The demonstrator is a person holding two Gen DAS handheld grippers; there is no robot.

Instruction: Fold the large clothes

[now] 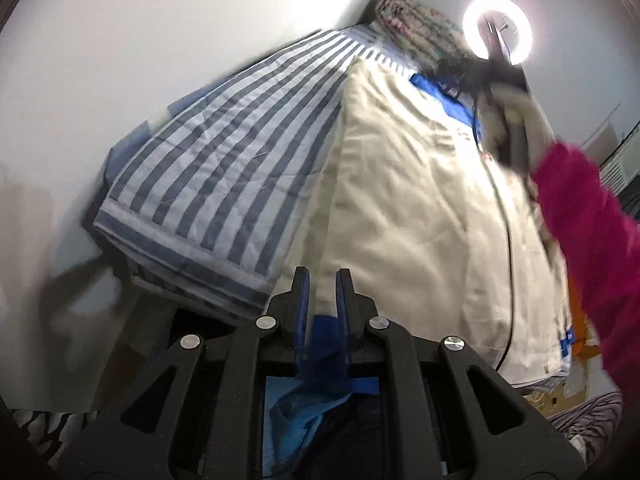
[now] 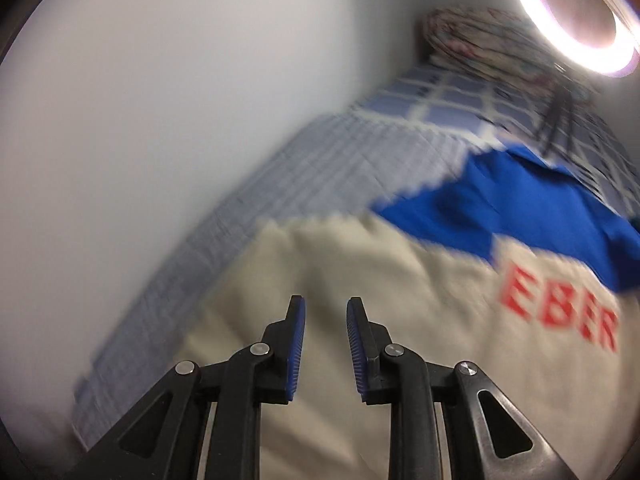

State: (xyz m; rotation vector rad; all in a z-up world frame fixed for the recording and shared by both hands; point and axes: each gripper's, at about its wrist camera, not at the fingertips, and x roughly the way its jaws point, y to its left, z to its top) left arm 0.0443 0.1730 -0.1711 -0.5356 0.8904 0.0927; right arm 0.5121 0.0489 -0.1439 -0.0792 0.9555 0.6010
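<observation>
- The left gripper (image 1: 322,280) is clamped on a fold of blue cloth (image 1: 320,344), which bunches between its pads and hangs down under them. I judge this to be a blue part of the jacket, though the pictures do not show the join.
- The right gripper (image 2: 326,308) has its jaws apart with nothing between them; it hangs over the cream body of the jacket (image 2: 360,280).
- The jacket lies spread on the bed, over a striped quilt (image 1: 224,152) beside the white wall (image 1: 140,60).
- Its long axis runs from the near edge of the bed up toward the pillow (image 2: 480,28). The blue shoulder part and the red letters (image 2: 560,316) lie at the far end, so I judge the collar end points toward the pillow and the hem toward the person.
- Risk: only one hand holds cloth, so a pull from the left alone would drag the jacket askew and crease it.
- Risk: the thin pinch may slip out of the pads if lifted fast.
- Risk: the quilt may ride along with the jacket.
- Risk: the ring lamp (image 2: 576,16) stands close to the far end and a dark cord (image 1: 508,280) crosses the cream cloth; either could snag.
</observation>
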